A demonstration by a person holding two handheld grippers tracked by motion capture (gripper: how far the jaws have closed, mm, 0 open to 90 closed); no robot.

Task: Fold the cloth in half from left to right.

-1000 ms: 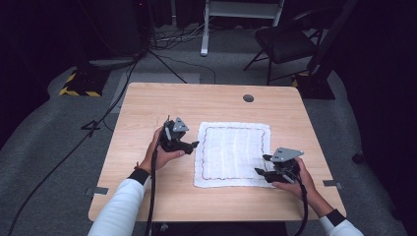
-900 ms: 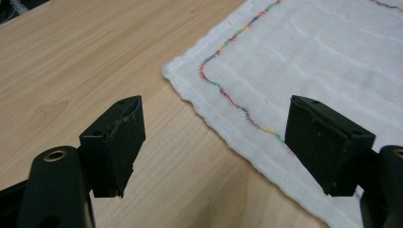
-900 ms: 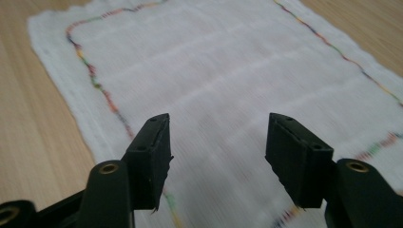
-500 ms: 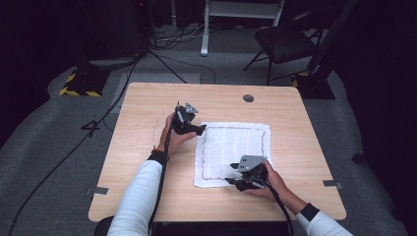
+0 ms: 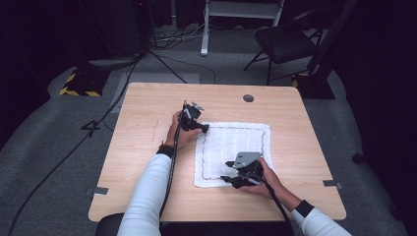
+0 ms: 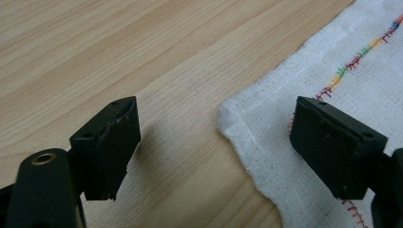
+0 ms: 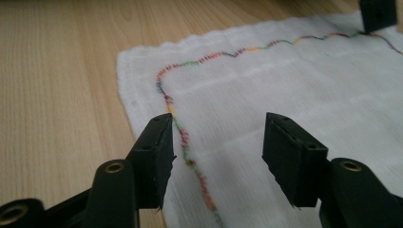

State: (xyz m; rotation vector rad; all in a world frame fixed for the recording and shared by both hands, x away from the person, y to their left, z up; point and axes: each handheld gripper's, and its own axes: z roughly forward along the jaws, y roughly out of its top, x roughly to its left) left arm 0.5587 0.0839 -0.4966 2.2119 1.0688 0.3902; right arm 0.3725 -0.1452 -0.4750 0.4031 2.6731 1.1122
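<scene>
- Your right tool (image 5: pixel 227 178) sits nearest you, low over the near edge of the white cloth (image 5: pixel 231 147), its jaws apart with nothing between them. Your hand covers most of its body in the high view, and the grey three-cornered plate on top hides the rest.
- In the right gripper view, that tool (image 7: pixel 216 142) straddles the cloth's (image 7: pixel 294 95) stitched border: one jaw stands just at the multicoloured wavy stitching (image 7: pixel 190 156), the other over plain weave. The stitching nearest the lens is blurred, and whether the jaw tips touch the fabric cannot be told.
- The cloth lies flat and spread on the wooden surface (image 5: pixel 147 147), right of centre, square to its edges. Its near edge is partly hidden behind your right hand (image 5: pixel 263 179).
- Your left tool (image 5: pixel 202 129) is farther off, at the cloth's far left corner, jaws wide apart and empty.
- In the left gripper view, the tool (image 6: pixel 214 137) frames that corner (image 6: pixel 233 118): one jaw over bare wood, the other over the cloth, covering part of the red stitching. The corner's hem is slightly rumpled.
- A small dark round fitting (image 5: pixel 248 98) sits in the surface near its far edge.
- Beyond the surface, a chair (image 5: pixel 287 42) and floor cables (image 5: pixel 167 37) fade into darkness.
</scene>
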